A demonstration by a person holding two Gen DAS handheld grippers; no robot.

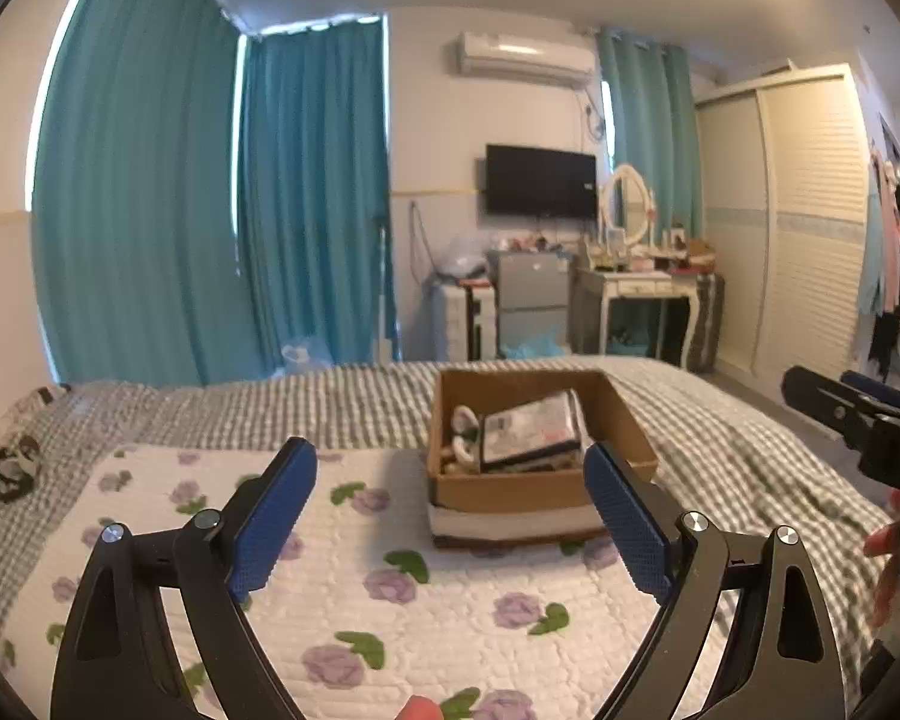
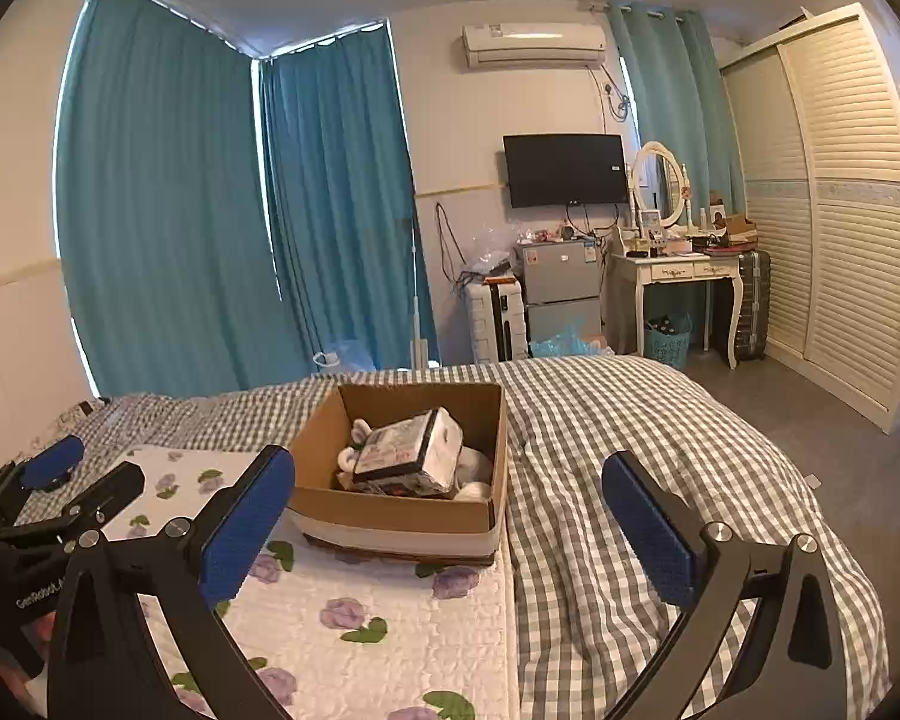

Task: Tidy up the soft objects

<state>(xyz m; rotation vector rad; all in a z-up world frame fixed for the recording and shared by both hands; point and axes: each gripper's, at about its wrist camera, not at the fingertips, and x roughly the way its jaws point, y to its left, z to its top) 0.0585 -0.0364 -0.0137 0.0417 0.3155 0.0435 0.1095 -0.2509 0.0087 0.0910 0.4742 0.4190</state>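
Note:
A brown cardboard box stands on the bed, on a white quilted mat with purple flowers. Inside lie a wrapped white pack with a printed label and white soft items. My left gripper is open and empty, held above the mat just in front of the box. My right gripper is open and empty, in front of the box and a little to its right. Each gripper shows at the edge of the other's view.
The bed has a grey checked cover. A black and white item lies at the bed's far left. Beyond the bed are teal curtains, a small fridge, a dressing table, a suitcase and a wardrobe.

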